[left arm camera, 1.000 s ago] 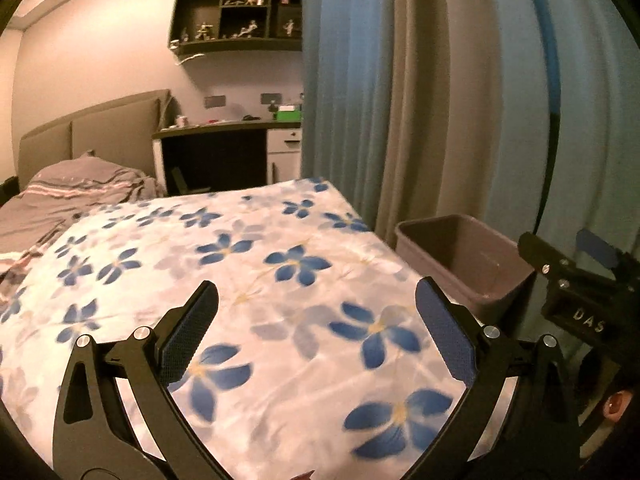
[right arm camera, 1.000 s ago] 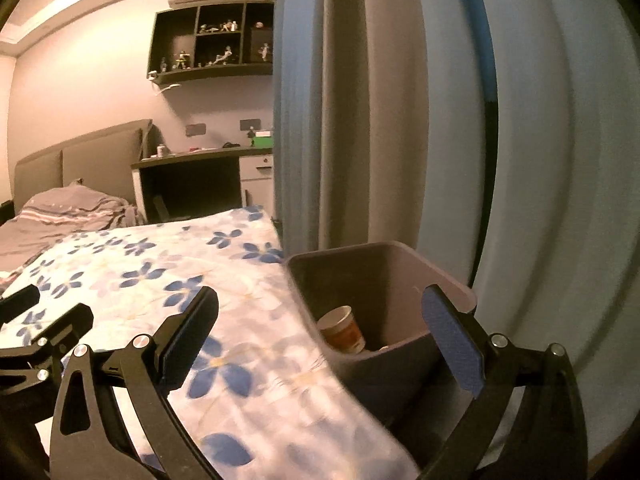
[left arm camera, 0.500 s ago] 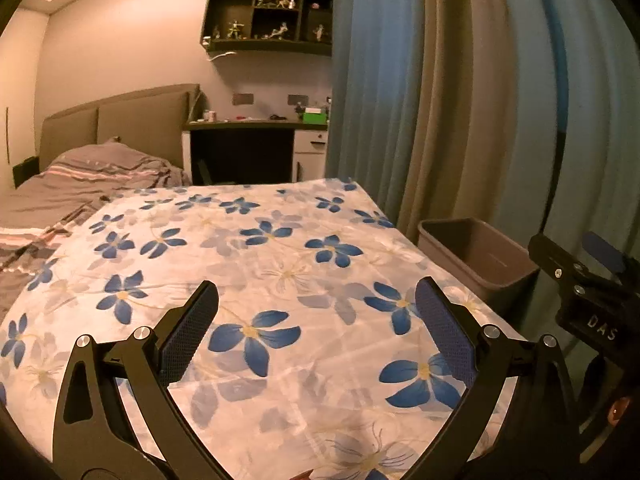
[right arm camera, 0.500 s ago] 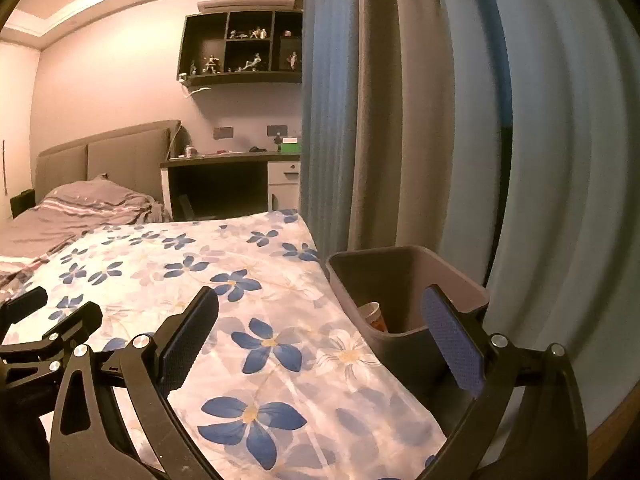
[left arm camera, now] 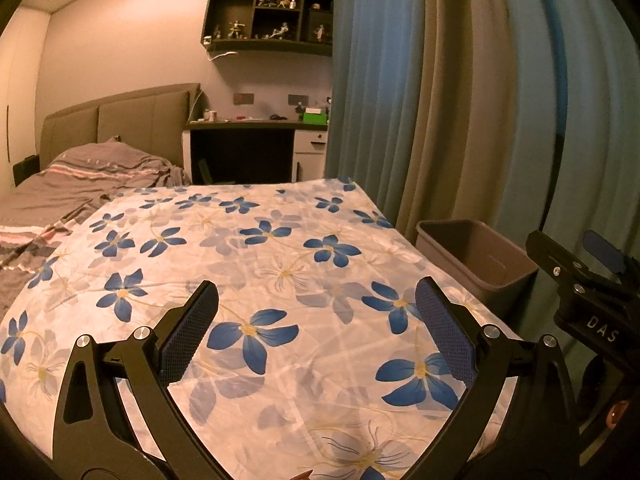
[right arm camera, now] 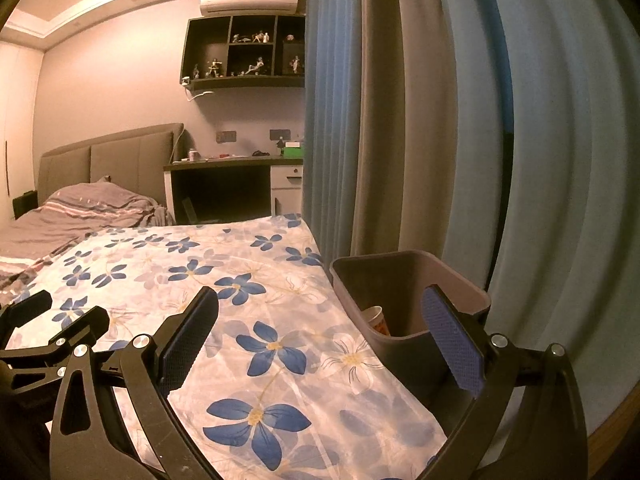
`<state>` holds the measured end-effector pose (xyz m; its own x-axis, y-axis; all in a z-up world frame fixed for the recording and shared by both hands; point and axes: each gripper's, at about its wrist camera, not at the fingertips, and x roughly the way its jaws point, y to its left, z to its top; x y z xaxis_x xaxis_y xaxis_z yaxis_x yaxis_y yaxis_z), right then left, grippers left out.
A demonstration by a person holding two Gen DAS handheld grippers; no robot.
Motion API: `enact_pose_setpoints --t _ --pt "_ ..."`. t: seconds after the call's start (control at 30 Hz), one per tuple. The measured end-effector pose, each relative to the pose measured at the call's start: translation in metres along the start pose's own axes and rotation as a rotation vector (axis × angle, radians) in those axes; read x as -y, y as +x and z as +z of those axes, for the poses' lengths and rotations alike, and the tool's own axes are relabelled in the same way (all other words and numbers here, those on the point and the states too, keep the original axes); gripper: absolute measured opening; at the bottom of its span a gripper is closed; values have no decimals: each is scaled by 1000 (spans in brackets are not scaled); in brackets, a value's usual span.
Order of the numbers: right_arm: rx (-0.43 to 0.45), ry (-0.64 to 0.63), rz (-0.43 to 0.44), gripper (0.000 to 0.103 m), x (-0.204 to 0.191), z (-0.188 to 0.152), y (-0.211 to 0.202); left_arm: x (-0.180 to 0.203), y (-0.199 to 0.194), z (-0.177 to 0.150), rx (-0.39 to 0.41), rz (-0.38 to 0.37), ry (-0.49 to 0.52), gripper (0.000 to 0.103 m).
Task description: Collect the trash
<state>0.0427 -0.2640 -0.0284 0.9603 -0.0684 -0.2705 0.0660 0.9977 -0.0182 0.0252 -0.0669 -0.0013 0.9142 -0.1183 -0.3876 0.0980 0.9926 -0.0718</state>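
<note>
A grey trash bin [right arm camera: 404, 296] stands on the floor beside the bed, against the curtain; a paper cup [right arm camera: 376, 320] lies inside it. The same trash bin [left arm camera: 476, 260] appears at the right in the left wrist view, its contents hidden. My left gripper [left arm camera: 316, 328] hangs open over the flowered bed cover [left arm camera: 248, 264] with nothing between its fingers. My right gripper [right arm camera: 320, 332] is open too, empty, above the bed's right edge with its right finger in front of the bin. The right gripper's body [left arm camera: 588, 292] shows at the far right of the left wrist view.
Blue and beige curtains [right arm camera: 400, 120] hang close behind the bin. A grey duvet [left arm camera: 92, 176] and padded headboard [left arm camera: 120, 120] lie at the far left. A dark desk [left arm camera: 248, 148] with small items and a wall shelf [left arm camera: 272, 20] of figurines stand beyond the bed.
Both grippers have drawn back and risen away from the bin; the bed and bin look smaller and lower, more ceiling shows. Both stayed open and empty.
</note>
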Motion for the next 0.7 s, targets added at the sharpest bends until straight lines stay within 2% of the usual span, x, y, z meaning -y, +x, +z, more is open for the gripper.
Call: enact_pose_setpoints --t 0.7 --pt "0 0 3 97 1 -1 0 3 -1 -1 -3 -3 0 97"
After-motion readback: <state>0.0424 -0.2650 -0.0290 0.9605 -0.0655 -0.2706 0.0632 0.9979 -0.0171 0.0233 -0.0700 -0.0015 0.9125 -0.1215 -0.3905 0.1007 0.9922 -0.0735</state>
